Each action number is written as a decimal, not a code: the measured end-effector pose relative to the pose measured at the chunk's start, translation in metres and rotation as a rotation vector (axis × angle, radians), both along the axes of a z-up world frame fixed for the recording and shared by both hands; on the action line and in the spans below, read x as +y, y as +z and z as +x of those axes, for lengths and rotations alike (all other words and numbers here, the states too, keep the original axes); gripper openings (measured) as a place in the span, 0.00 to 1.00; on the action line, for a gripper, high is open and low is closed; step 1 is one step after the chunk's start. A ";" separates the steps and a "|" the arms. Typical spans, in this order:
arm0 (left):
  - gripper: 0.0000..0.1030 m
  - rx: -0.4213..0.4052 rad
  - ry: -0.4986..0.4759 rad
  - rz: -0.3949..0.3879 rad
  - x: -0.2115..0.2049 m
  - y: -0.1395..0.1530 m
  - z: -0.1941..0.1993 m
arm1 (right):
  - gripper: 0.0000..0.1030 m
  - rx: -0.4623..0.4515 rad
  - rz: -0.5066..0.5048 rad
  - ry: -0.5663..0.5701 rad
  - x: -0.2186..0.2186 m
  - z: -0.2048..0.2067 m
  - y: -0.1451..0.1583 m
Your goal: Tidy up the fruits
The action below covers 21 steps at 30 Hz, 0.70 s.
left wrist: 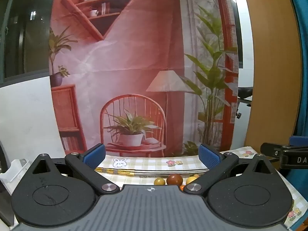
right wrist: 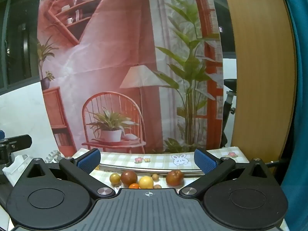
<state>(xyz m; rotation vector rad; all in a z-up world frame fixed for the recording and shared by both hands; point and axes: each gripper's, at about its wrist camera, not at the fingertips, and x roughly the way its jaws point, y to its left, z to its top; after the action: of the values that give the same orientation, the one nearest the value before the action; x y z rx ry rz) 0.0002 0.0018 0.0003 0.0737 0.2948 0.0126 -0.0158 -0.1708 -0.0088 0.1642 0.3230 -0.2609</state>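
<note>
I hold both grippers level above the worktop [right wrist: 163, 158], left gripper [left wrist: 152, 155] and right gripper [right wrist: 147, 158] with fingers wide and empty, ready to pick. The fruits [right wrist: 146, 182] lie loose beside a tray [right wrist: 154, 168], unsorted.

Both views were evenly lit by soft indoor light w/ a warm reddish cast off the printed backdrop [left wrist: 134, 67]. Dark window [left wrist: 23, 28] at upper left showed small light reflections. Strong fisheye bending at edges; wooden panel [right wrist: 263, 77] curved. Focus fairly sharp, no motion blur.
</note>
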 end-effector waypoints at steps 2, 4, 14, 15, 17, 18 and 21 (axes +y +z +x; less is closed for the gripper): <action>1.00 -0.010 -0.008 0.016 -0.002 -0.002 -0.003 | 1.00 0.000 0.006 -0.002 -0.001 0.000 0.000; 1.00 -0.011 -0.012 0.012 -0.002 -0.002 -0.004 | 1.00 -0.001 0.007 -0.005 -0.002 -0.001 0.000; 1.00 -0.023 -0.003 0.023 -0.007 -0.002 -0.008 | 1.00 -0.001 0.004 -0.012 -0.005 -0.004 0.001; 1.00 -0.024 -0.002 0.023 -0.007 -0.002 -0.008 | 1.00 -0.001 0.004 -0.012 -0.006 -0.004 0.001; 1.00 -0.023 -0.001 0.023 -0.007 -0.001 -0.009 | 1.00 -0.002 0.005 -0.012 -0.006 -0.005 0.002; 1.00 -0.025 -0.002 0.022 -0.007 -0.001 -0.009 | 1.00 -0.001 0.004 -0.012 -0.006 -0.004 0.001; 1.00 -0.031 -0.001 0.021 -0.007 0.000 -0.011 | 1.00 -0.002 0.000 -0.012 -0.006 -0.004 0.001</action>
<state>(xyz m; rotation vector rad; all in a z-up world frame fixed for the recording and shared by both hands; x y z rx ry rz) -0.0108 -0.0049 0.0003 0.0944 0.2634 0.0160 -0.0201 -0.1767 -0.0076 0.1665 0.3202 -0.2729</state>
